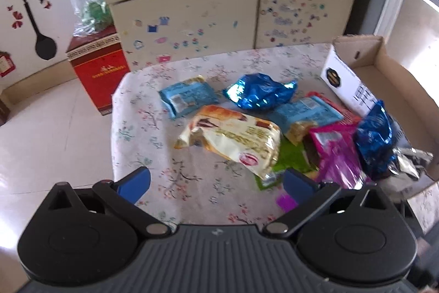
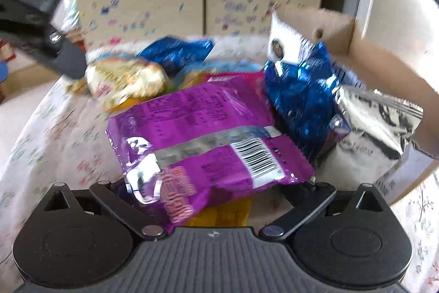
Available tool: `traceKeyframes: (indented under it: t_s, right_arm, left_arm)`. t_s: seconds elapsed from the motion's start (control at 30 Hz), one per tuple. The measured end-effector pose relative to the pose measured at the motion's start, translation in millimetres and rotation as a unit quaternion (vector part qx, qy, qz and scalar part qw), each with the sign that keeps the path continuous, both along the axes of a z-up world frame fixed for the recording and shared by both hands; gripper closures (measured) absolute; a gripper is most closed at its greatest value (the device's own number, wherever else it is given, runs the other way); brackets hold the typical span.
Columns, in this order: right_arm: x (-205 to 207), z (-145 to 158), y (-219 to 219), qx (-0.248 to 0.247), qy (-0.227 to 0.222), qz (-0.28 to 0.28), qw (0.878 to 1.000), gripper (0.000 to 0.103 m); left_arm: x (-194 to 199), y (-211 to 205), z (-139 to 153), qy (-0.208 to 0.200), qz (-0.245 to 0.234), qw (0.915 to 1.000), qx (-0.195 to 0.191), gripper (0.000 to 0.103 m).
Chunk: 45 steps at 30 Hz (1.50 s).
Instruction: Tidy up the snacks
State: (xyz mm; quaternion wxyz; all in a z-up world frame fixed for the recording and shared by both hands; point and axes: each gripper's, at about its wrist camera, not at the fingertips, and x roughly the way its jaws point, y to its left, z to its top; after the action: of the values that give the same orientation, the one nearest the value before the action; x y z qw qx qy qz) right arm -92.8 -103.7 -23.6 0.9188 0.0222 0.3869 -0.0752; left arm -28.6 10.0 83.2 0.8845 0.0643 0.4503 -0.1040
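- A cream cabinet (image 1: 192, 15), dotted with small stickers, is seen behind the tabletop (image 1: 142, 133), which is covered by a floral cloth.
- A cardboard box (image 1: 389, 78) is set at the right edge of the tabletop, its near side folded open; a dark blue foil packet (image 1: 376, 139) and a silver packet (image 2: 376, 122) are lodged at its mouth.
- A purple snack packet (image 2: 203, 133) is seen close in front of the right claw (image 2: 216, 183), its lower edge lying between the two fingers; whether it is pinched cannot be told, as the fingertips are hidden by it.
- A cream-and-gold snack packet (image 1: 233, 139) is laid near the middle of the tabletop, partly over a green wrapper (image 1: 290, 155).
- A second blue foil packet (image 1: 260, 92) is placed further back, between two light blue packets (image 1: 189, 98).
- The left claw (image 1: 216, 180) is held spread wide above the cloth, with nothing between its blue fingers (image 1: 137, 183).
- A red box (image 1: 98, 70) is stood on the floor to the left.
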Motion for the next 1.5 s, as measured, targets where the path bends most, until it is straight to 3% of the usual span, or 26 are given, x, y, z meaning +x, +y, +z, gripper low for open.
traceKeyframes:
  t_s: [0.13, 0.33, 0.5, 0.9, 1.5]
  right_arm:
    - [-11.1, 6.3, 11.0, -0.006, 0.032, 0.045, 0.998, 0.0]
    - [-33.3, 20.2, 23.2, -0.027, 0.049, 0.062, 0.997, 0.0]
    - [-44.1, 46.3, 19.3, -0.016, 0.058, 0.075, 0.995, 0.0]
    - [-26.9, 102.7, -28.0, -0.01, 0.054, 0.005, 0.998, 0.0]
    - [-7.4, 87.6, -40.6, 0.01, 0.069, -0.067, 0.995, 0.0]
  left_arm:
    - [4.4, 3.5, 0.2, 0.007, 0.009, 0.9999, -0.011, 0.001]
    - [2.0, 2.2, -1.2, 0.008, 0.007, 0.9999, -0.003, 0.001]
    - [1.5, 4.5, -3.4, 0.019, 0.013, 0.9997, -0.008, 0.001]
    - [-2.1, 5.4, 1.0, 0.017, 0.021, 0.9996, -0.001, 0.001]
    - [-12.1, -11.5, -4.1, 0.014, 0.004, 0.9992, 0.036, 0.001]
